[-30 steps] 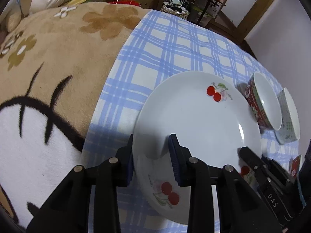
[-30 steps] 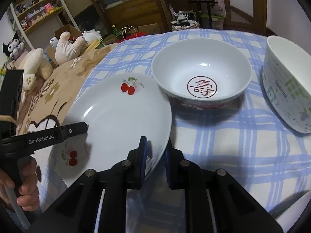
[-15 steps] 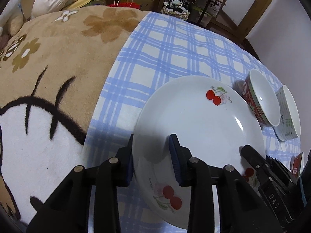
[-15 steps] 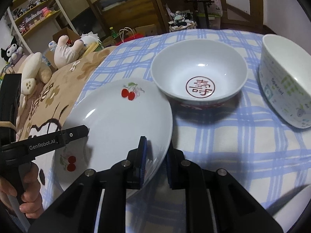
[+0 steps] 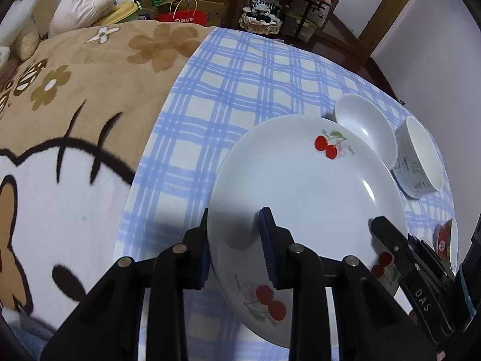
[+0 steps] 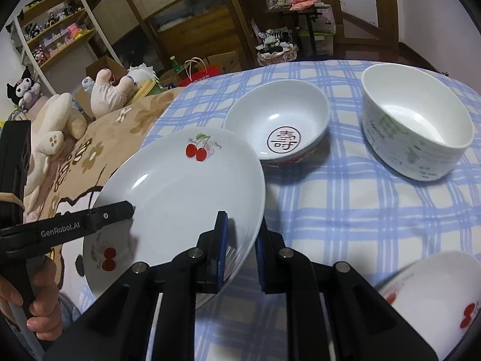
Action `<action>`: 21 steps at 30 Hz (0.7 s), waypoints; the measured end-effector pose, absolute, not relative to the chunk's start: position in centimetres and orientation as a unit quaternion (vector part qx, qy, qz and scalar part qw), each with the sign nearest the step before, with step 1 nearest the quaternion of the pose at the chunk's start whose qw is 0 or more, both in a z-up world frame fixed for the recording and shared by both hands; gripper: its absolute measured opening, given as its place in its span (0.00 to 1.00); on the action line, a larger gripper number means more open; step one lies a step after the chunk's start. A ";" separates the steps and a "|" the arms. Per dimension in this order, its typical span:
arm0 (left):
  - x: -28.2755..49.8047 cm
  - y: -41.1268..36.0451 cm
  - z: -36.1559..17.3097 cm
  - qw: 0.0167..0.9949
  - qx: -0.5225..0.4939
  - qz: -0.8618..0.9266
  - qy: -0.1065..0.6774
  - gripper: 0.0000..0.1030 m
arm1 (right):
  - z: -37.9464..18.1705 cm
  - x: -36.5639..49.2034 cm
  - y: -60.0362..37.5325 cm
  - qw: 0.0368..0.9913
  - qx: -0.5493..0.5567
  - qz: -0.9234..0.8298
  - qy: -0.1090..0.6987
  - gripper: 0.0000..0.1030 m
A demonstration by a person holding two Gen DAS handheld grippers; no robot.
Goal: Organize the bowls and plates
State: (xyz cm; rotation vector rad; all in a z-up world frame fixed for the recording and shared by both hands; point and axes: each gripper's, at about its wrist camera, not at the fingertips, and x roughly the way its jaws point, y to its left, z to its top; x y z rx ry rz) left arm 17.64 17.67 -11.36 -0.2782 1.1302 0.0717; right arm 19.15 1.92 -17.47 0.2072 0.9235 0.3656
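Observation:
A white plate with cherry prints hangs tilted above the blue checked tablecloth, held from two sides. My left gripper is shut on its near left rim. My right gripper is shut on the opposite rim and shows as a black finger in the left wrist view. Beyond the plate stand a low bowl with a red character inside and a taller white bowl with green print. The plate's far edge overlaps the low bowl in the left wrist view.
A white dish with cherry print sits at the near right. A brown plush blanket covers the left side, with stuffed toys behind it. A hand holds the left gripper's handle. Shelves and boxes stand beyond the table.
Both grippers have risen with the plate and carried it toward the bowls. Its far rim now covers part of the low bowl, and the cherry dish has come into view at the right.

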 end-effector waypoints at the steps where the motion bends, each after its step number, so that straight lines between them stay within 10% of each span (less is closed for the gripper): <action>1: 17.1 17.3 -11.0 0.836 -0.129 0.033 0.532 0.28 | -17.2 18.8 1.7 0.875 0.102 0.174 0.440 0.17; 21: 11.4 6.5 -3.9 0.875 -0.079 -0.058 0.474 0.28 | -9.6 9.6 -8.8 0.918 0.110 0.095 0.368 0.17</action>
